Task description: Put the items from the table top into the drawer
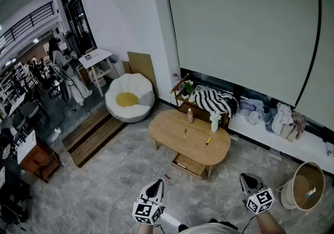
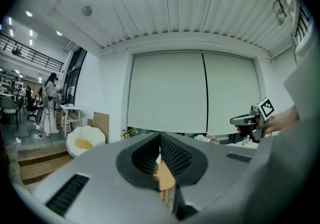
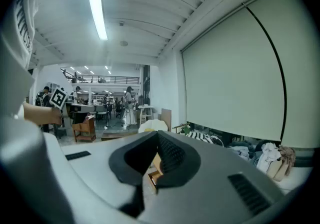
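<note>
An oval wooden table (image 1: 172,129) stands in the middle of the head view. On it are a brown bottle (image 1: 190,115), a white vase (image 1: 214,122), a small dark pen (image 1: 185,133) and a yellow marker (image 1: 208,141). Its drawer (image 1: 188,165) is pulled out under the near edge. My left gripper (image 1: 155,186) and right gripper (image 1: 249,178) hover well short of the table, both shut and empty. The left gripper view has its shut jaw tips (image 2: 160,135) in front of the table. In the right gripper view the tips (image 3: 157,135) also meet, with the drawer beyond.
A white beanbag seat (image 1: 129,98) sits left of the table and a low rack with a striped cloth (image 1: 214,100) behind it. A wicker basket (image 1: 305,186) stands at right. Wooden steps (image 1: 96,133) lie at left. A small red thing (image 1: 167,177) lies on the floor.
</note>
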`<state>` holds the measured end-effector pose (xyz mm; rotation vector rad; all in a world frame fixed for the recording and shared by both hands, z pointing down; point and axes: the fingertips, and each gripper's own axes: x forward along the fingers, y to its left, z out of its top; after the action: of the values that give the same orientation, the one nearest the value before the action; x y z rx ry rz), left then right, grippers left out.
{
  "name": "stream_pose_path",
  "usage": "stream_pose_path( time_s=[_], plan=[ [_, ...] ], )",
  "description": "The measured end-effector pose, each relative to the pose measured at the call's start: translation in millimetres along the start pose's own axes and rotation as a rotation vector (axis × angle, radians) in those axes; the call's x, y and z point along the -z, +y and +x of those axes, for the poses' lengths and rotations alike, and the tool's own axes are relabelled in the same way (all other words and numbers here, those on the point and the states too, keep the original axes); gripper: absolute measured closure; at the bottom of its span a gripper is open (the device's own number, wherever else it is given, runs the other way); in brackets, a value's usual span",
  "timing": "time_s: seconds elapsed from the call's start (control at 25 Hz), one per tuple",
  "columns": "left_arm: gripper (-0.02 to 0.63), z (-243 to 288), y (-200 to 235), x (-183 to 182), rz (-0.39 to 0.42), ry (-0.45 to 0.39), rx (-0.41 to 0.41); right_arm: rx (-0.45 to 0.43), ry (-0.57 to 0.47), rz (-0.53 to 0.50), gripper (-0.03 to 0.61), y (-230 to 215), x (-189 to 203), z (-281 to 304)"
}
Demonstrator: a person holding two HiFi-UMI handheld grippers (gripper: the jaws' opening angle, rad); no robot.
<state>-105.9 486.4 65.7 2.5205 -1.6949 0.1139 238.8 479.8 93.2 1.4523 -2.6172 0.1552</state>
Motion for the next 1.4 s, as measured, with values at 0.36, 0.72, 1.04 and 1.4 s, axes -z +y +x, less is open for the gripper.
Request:
stream_pose_path(
  time_s=[0.36, 0.72, 1.04, 1.4],
  plan=[
    [0.594, -0.2, -1.8, 10.8, 0.002, -0.002, 0.017, -0.002, -0.004, -0.002, 0.558, 2.1, -2.4, -0.8],
    [0.594, -8.6, 3.5, 13.7, 0.001, -0.007, 0.016, 0.005, -0.008, 0.024, 0.558, 8.3, -1.8, -0.1],
    [0.594, -28.4, 22.1, 22.6, 0.009, 0.013, 0.021, 0.006, 0.001, 0.026, 0.558, 33.8, 3.5, 7.7],
    [0.594, -56.3, 57.4, 34.8, -0.015, 0.018, 0.043, 0.027, 0.010, 0.031, 0.558, 76.7, 13.1, 21.2]
  ],
)
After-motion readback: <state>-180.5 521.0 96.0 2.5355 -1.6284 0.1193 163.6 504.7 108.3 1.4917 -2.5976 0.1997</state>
